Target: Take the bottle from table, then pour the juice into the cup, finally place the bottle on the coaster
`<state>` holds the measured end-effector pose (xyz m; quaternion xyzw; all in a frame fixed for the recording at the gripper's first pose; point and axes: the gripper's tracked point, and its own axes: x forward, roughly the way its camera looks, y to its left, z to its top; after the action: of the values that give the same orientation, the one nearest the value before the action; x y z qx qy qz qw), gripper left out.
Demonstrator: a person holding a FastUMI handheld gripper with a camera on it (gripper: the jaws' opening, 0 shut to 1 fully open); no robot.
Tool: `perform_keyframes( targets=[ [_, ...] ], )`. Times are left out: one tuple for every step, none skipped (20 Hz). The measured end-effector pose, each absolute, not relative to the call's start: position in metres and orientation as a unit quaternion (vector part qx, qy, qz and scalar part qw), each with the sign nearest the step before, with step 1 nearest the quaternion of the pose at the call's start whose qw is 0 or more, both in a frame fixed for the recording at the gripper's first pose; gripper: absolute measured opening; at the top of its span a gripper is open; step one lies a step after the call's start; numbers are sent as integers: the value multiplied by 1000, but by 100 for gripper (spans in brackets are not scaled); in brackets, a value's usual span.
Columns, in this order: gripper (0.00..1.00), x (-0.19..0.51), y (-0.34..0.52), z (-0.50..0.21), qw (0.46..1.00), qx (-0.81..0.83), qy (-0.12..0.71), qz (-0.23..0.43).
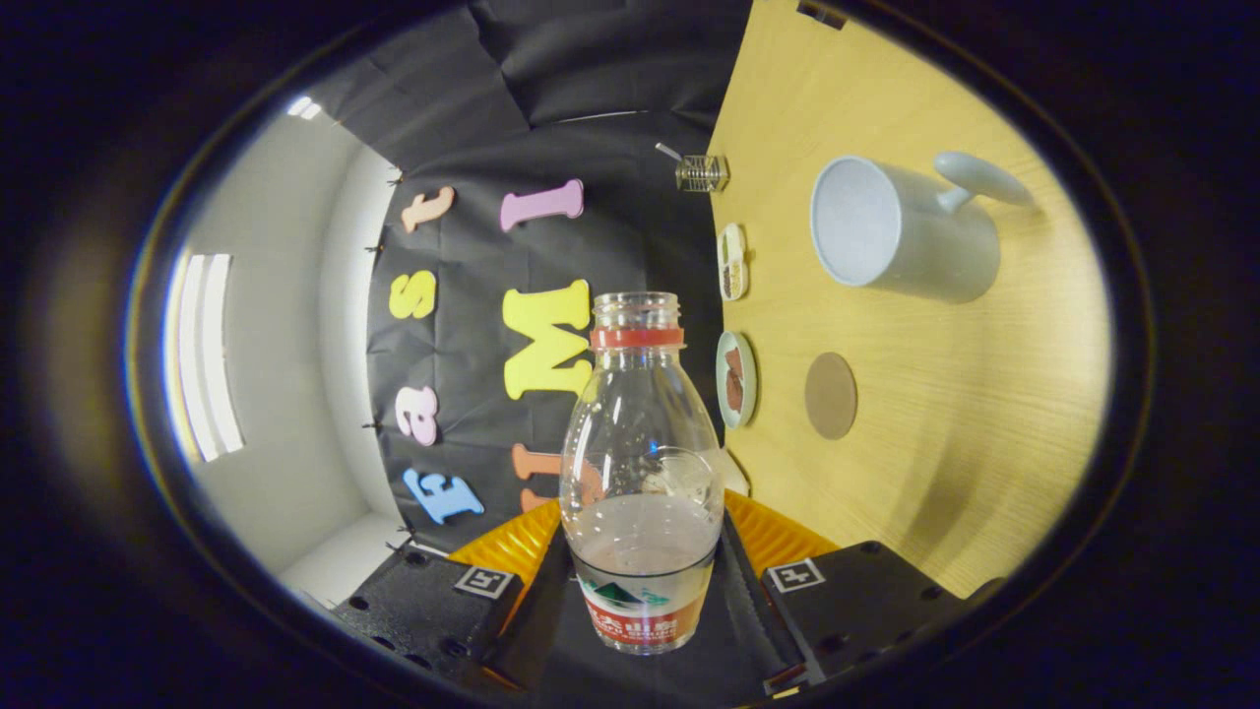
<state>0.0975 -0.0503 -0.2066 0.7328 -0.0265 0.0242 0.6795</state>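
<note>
My gripper (640,537) is shut on a clear plastic bottle (640,443); one finger presses on each side of its labelled lower part. The bottle has no cap, a red neck ring, and brownish juice in its lower part. I am rolled onto my side, so the wooden table (984,443) stands as a wall to the right, and the bottle's long axis runs about parallel to it. A pale blue mug (901,231) stands on the table beyond the bottle's mouth and to the right. The round brown coaster (830,395) lies between the mug and my fingers.
Two small dishes (732,261) (736,379) with brown food sit along the table's far edge by the booth's black wall. A small glass jar (701,172) stands further along that edge. A white wall with a bright window is at the left.
</note>
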Motion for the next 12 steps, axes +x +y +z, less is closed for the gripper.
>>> perform_keyframes(
  targets=[
    [79,97,-53,-207,674,738,-27,22],
    [79,97,-53,-205,669,742,-27,22],
    [79,97,-54,-204,666,745,-28,25],
    [79,97,-56,-206,664,747,-28,24],
    [79,98,-58,-208,662,749,-28,22],
    [79,99,-61,-207,657,753,-30,22],
    [79,99,-62,-207,649,759,-30,23],
    [79,101,-65,-208,642,766,-33,22],
    [79,102,-68,-211,636,771,-34,19],
    [79,103,-69,-215,634,773,-31,14],
    [79,102,-68,-216,632,774,-30,14],
    [79,103,-68,-215,630,776,-31,14]
  ],
)
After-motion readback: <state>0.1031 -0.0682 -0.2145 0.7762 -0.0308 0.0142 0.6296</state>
